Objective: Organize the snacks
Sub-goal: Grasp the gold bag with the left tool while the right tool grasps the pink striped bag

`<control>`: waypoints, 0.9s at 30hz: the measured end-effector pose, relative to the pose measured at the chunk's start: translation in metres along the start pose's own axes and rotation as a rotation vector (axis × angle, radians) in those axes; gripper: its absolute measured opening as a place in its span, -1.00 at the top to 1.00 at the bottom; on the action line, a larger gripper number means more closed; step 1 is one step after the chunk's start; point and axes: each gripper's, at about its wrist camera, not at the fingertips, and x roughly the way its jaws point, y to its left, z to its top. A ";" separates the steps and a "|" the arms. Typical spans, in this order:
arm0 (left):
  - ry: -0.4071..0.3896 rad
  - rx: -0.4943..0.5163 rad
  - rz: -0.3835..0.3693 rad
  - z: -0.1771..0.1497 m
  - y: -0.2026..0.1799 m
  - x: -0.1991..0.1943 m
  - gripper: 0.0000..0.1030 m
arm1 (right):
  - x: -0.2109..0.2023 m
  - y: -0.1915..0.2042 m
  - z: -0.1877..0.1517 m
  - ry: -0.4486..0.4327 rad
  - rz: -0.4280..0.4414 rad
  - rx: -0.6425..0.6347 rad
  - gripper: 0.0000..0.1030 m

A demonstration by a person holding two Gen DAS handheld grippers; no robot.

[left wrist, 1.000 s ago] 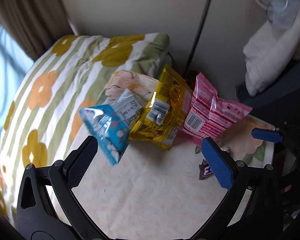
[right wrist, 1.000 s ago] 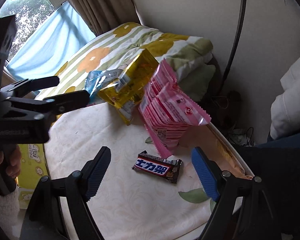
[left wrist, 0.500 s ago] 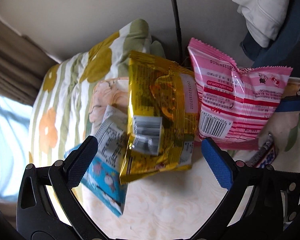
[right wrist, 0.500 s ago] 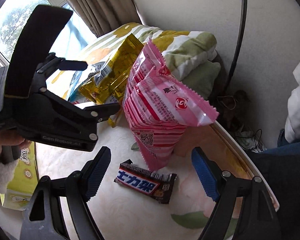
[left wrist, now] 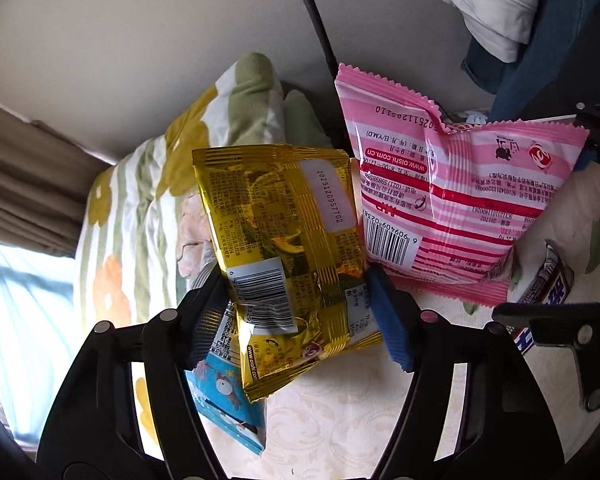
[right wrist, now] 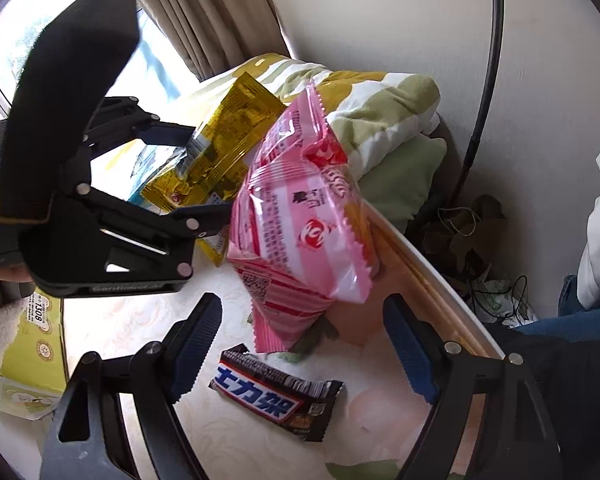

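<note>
A gold snack bag [left wrist: 284, 240] leans upright between a pink snack bag [left wrist: 444, 196] and a blue snack bag [left wrist: 228, 400] on the cream table [left wrist: 360, 420]. My left gripper [left wrist: 296, 308] has closed its jaws around the gold bag's lower part, pads touching both sides. It also shows in the right wrist view [right wrist: 204, 184], clamped on the gold bag [right wrist: 228, 136]. My right gripper [right wrist: 304, 344] is open and empty, just in front of the pink bag [right wrist: 300, 232] and above a dark chocolate bar [right wrist: 276, 400].
A floral quilt [left wrist: 148, 184] lies behind the snacks against the wall. A yellow box [right wrist: 32, 352] sits at the table's left edge. A black cable [right wrist: 484, 80] runs down the wall. Clothes [left wrist: 496, 4] hang at the right.
My left gripper moved forward to the gold bag and closed its jaws on it. My right gripper edged slightly closer to the pink bag and stayed open.
</note>
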 end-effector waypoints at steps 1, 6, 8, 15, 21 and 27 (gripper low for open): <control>-0.002 -0.003 -0.002 0.000 0.001 -0.001 -0.24 | 0.000 0.000 0.000 -0.002 0.003 0.000 -0.54; 0.006 -0.031 0.008 -0.001 0.005 -0.006 -0.22 | 0.000 -0.001 0.002 -0.019 0.019 -0.020 -0.54; 0.000 -0.057 0.004 -0.002 0.009 -0.010 -0.22 | 0.001 0.001 0.003 -0.019 0.031 -0.029 -0.54; -0.012 -0.136 0.012 -0.007 0.026 -0.025 -0.22 | 0.001 0.003 0.012 -0.029 0.061 -0.044 -0.54; -0.028 -0.242 0.015 -0.015 0.044 -0.044 -0.22 | 0.009 0.004 0.025 -0.023 0.053 -0.017 -0.54; -0.028 -0.324 0.028 -0.023 0.057 -0.052 -0.22 | 0.019 0.006 0.034 0.001 0.040 -0.005 -0.55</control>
